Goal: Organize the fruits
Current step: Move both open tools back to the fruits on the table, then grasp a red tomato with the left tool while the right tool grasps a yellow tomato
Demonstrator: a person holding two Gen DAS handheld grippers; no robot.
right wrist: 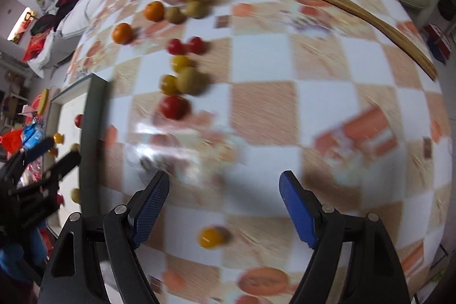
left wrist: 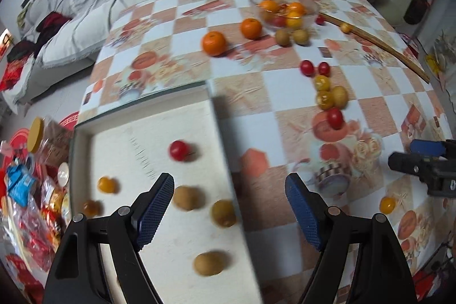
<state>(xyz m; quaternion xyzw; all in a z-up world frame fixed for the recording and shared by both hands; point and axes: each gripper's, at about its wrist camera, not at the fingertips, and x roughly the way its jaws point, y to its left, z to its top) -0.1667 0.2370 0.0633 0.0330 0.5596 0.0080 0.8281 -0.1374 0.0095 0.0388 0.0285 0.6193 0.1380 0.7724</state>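
Since both grippers hang empty, the step in hand is judged to be reaching for the next loose fruit.
left gripper (left wrist: pixel 229 190): jaws apart, nothing held, above the right edge of the shallow white tray (left wrist: pixel 85 133).
right gripper (right wrist: pixel 223 190): jaws apart, nothing held, over the checked tablecloth table (right wrist: pixel 327 110).
sorted fruit: small red tomato (left wrist: pixel 179 150), yellow tomato (left wrist: pixel 107 185) and brown round fruits (left wrist: pixel 188 198) lie in the tray.
next target: small yellow tomato (right wrist: pixel 210 237) just below the right gripper, between its jaws.
loose cluster: red and yellow tomatoes (left wrist: pixel 325 84) mid-table; oranges (left wrist: pixel 214 43) near the clear glass bowl (left wrist: pixel 312 4).
advice: jaws to be centred round the tomato, closed gently; rolling and squashing are to be expected.
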